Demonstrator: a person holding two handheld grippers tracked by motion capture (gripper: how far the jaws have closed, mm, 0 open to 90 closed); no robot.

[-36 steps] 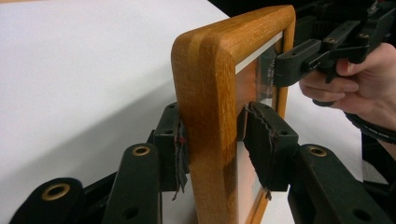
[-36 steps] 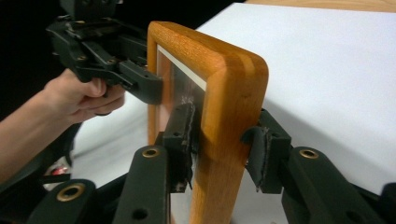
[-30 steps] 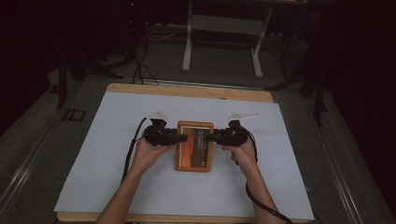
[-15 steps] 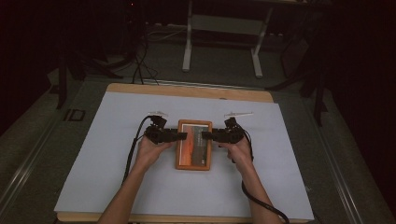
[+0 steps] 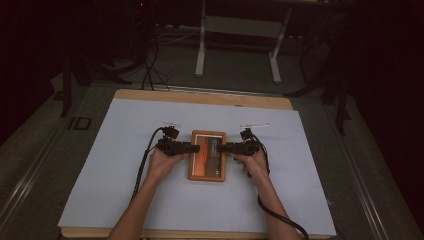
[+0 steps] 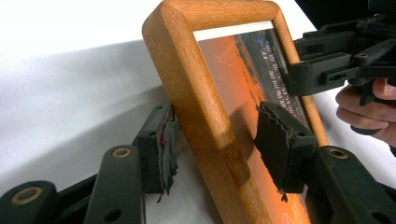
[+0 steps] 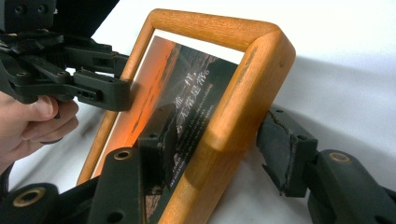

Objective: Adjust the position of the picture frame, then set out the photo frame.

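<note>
A wooden picture frame (image 5: 206, 167) with an orange sunset print and a dark strip of text sits at the middle of the white sheet. My left gripper (image 5: 192, 148) holds its left rail and my right gripper (image 5: 223, 148) holds its right rail, near the far end. In the left gripper view the picture frame (image 6: 205, 98) stands tilted over its shadow, with my left gripper (image 6: 219, 140) shut on the rail, one pad behind and one on the glass. In the right gripper view my right gripper (image 7: 219, 144) clamps the picture frame (image 7: 243, 70) the same way. The opposite gripper (image 7: 93, 88) shows across the glass.
A white sheet (image 5: 125, 190) covers a wooden table (image 5: 200, 97) whose edge shows at the far side. Cables (image 5: 142, 165) trail from both grippers toward the person. Beyond the table stand a metal stand's legs (image 5: 202, 45) and floor cables.
Both grippers have stayed on the frame's two sides. The frame has shifted very slightly toward the person and its glass catches the light differently, as if tilted a little.
</note>
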